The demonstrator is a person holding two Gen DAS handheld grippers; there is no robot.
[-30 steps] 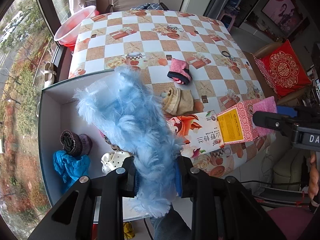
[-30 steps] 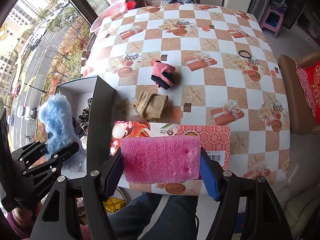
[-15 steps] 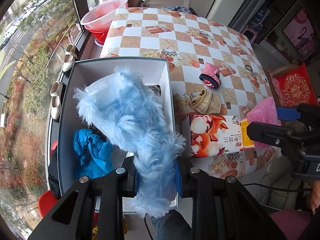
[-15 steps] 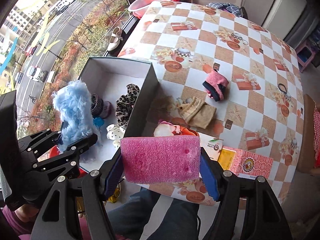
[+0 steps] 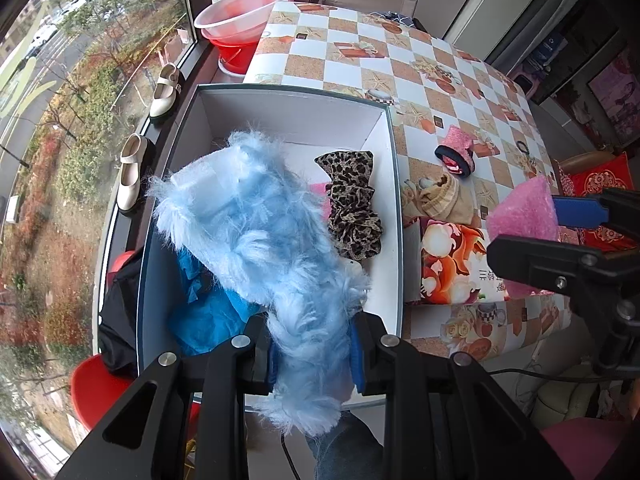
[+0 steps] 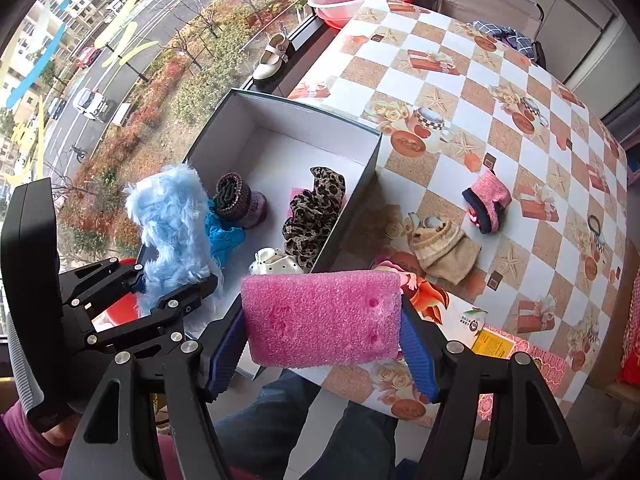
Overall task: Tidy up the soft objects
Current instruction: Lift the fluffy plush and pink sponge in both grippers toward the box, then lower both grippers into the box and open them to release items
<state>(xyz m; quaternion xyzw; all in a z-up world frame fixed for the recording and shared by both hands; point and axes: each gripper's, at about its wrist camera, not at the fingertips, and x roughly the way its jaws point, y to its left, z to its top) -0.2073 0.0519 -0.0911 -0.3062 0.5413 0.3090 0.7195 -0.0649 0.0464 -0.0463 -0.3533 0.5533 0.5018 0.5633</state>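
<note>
My left gripper is shut on a fluffy light-blue cloth and holds it above the near end of the open white box. It also shows in the right wrist view. My right gripper is shut on a pink foam block, held above the table's near edge just right of the box. In the box lie a leopard scrunchie, a blue cloth, a knitted purple roll and a white spotted item.
On the checkered table lie a tan sock, a pink-and-navy sock and a flat printed carton. A pink basin stands at the far left corner. Shoes rest on the window sill.
Both grippers have swung left, from over the table to the box. The blue cloth now hangs over the box interior and the pink foam is near the box's right wall. Both grips unchanged.
</note>
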